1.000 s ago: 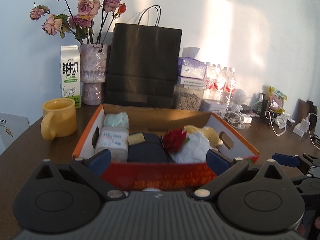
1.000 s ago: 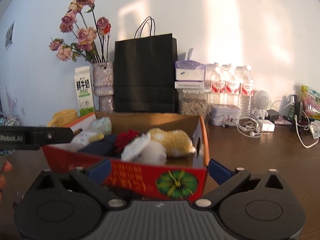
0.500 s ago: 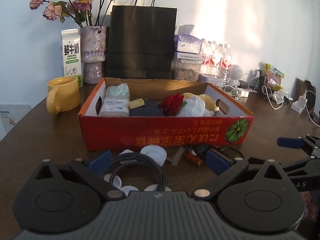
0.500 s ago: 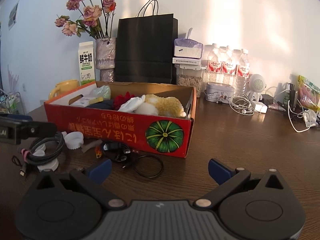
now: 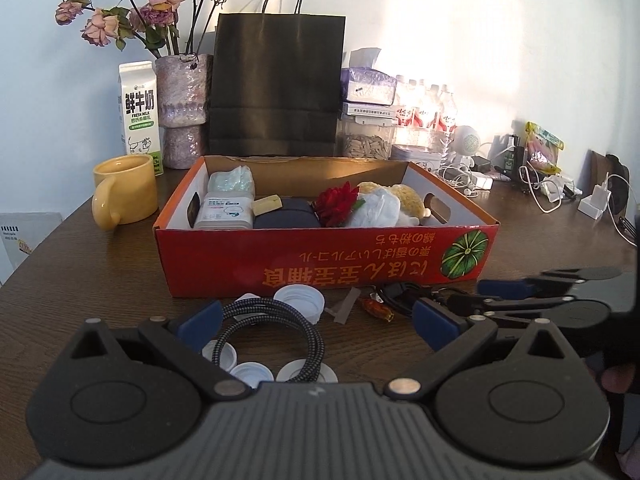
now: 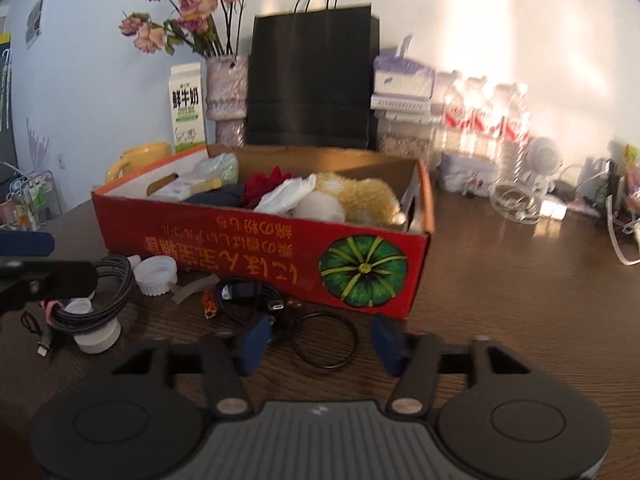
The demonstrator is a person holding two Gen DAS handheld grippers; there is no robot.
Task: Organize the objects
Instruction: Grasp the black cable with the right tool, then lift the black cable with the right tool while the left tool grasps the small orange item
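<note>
A red cardboard box [image 5: 320, 260] [image 6: 248, 248] holds tissue packs, a dark pouch, a red flower [image 5: 336, 202], a white bag and a yellow plush toy [image 6: 356, 198]. In front of it lie a coiled braided cable [image 5: 276, 320] [image 6: 100, 296], several white bottle caps [image 5: 300, 300], a small red item [image 5: 376, 308] and a thin black cable [image 6: 320, 340]. My left gripper [image 5: 316, 320] is open over the braided cable. My right gripper [image 6: 316, 340] is partly open and empty, low over the black cable.
A yellow mug [image 5: 124, 190], milk carton [image 5: 138, 112], flower vase [image 5: 184, 112], black paper bag [image 5: 276, 84], tissue boxes, water bottles [image 6: 484, 116] and chargers with cords [image 5: 560, 188] stand behind and right of the box. The table's edge curves at the left.
Both grippers have pulled back from the box and dropped lower, so the clutter in front of it has come into view. The right gripper's jaws have narrowed.
</note>
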